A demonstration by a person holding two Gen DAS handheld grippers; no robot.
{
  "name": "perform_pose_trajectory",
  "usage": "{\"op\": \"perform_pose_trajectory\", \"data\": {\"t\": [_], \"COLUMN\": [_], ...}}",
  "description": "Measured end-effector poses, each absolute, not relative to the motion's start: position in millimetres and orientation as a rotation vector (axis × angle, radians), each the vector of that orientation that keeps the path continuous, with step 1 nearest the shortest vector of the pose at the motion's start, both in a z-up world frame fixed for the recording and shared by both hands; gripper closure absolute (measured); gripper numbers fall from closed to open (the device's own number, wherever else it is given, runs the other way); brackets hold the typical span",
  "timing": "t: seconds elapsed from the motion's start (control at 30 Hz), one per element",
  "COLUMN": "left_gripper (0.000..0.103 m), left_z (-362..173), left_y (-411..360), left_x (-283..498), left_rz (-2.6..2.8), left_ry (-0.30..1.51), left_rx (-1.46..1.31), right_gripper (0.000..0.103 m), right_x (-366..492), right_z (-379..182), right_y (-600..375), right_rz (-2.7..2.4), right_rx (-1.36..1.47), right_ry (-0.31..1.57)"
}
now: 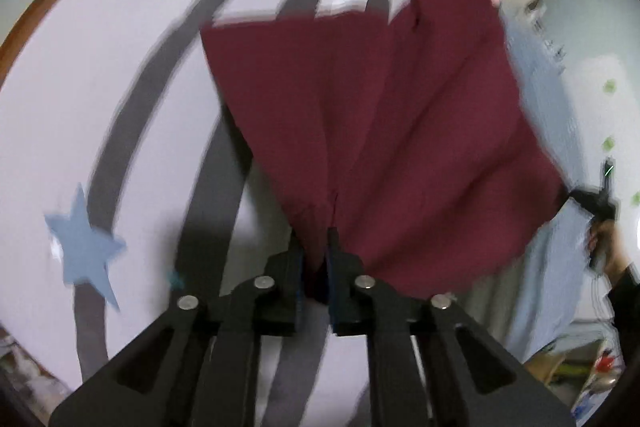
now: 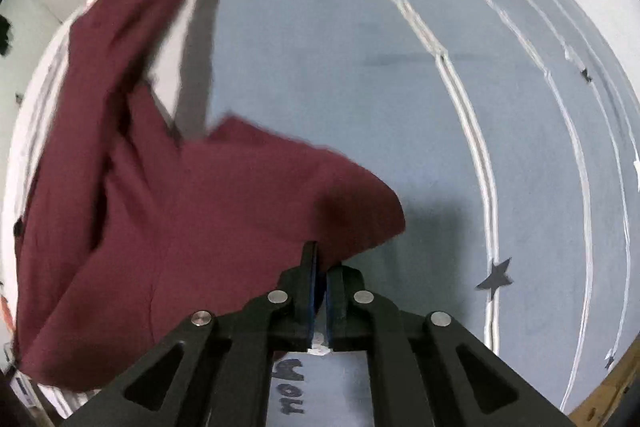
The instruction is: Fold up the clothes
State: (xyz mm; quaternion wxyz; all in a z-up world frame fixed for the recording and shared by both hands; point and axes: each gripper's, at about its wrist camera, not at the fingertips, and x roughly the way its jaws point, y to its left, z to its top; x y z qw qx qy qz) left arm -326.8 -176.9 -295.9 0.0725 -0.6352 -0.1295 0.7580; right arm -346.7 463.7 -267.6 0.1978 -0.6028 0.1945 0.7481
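2 grippers, left gripper (image 1: 318, 247) and right gripper (image 2: 320, 267), clamping maroon garment (image 1: 380, 115)

The right gripper (image 2: 319, 267) fingers pinch a maroon garment (image 2: 180, 219) above a blue-grey sheet (image 2: 340, 67).

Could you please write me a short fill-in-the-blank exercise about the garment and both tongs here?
1. The garment gripped by the left tongs is ____ in colour.
2. The right tongs are shut on the ____.
3. On the white cover in the left wrist view lies a light blue ____-shaped patch.
4. The stripes across that white cover are ____.

Missing words: maroon; garment; star; grey
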Motion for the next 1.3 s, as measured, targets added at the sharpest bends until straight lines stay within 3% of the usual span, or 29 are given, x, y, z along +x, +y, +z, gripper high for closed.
{"op": "perform_pose_trajectory", "data": {"t": [0.1, 0.17, 0.23, 0.33, 0.5, 0.63, 0.7, 0.77, 0.87, 0.93, 1.13, 1.2, 1.23, 1.27, 1.3], "left_gripper": [0.085, 0.072, 0.050, 0.039, 0.034, 0.034, 0.034, 0.038, 0.064, 0.099, 0.099, 0.099, 0.099, 0.099, 0.099], "left_z": [-300, -293, -288, -289, -331, -360, -362, -366, -373, -368, -311, -291, -286, -282, -283], "left_y": [-185, -197, -212, -243, -265, -262, -247, -232, -225, -232, -274, -289, -299, -309, -319], "left_x": [-323, -326, -334, -370, -449, -485, -497, -507, -520, -531, -573, -583, -588, -594, -600], "left_rz": [2.319, 2.407, 2.498, 2.591, 2.599, 2.524, 2.535, 2.537, 2.556, 2.558, 2.760, 2.797, 2.812, 2.827, 2.839], "left_ry": [-0.484, -0.483, -0.462, -0.558, -0.505, -0.589, -0.480, -0.307, -0.162, -0.195, -0.136, -0.113, -0.113, -0.117, -0.113], "left_rx": [-1.883, -1.835, -1.791, -1.696, -1.777, -1.800, -1.732, -1.697, -1.707, -1.714, -1.569, -1.537, -1.539, -1.547, -1.568], "right_gripper": [0.091, 0.075, 0.064, 0.063, 0.063, 0.062, 0.062, 0.059, 0.056, 0.056, 0.056, 0.069, 0.089, 0.099, 0.099], "right_x": [-325, -309, -293, -282, -286, -293, -293, -297, -307, -313, -328, -336, -339, -343, -347], "right_z": [-271, -267, -265, -269, -284, -290, -289, -289, -294, -297, -294, -289, -287, -285, -281], "right_y": [456, 447, 436, 413, 402, 423, 433, 439, 441, 442, 437, 436, 436, 435, 435], "right_rz": [2.067, 2.084, 2.102, 2.139, 2.120, 2.004, 1.978, 1.973, 1.975, 1.979, 2.013, 2.034, 2.044, 2.054, 2.066], "right_rx": [-1.631, -1.589, -1.553, -1.569, -1.535, -1.462, -1.410, -1.392, -1.421, -1.433, -1.437, -1.438, -1.438, -1.438, -1.433], "right_ry": [0.614, 0.635, 0.664, 0.749, 0.836, 0.878, 0.925, 0.946, 0.914, 0.922, 0.862, 0.816, 0.792, 0.769, 0.756]}}
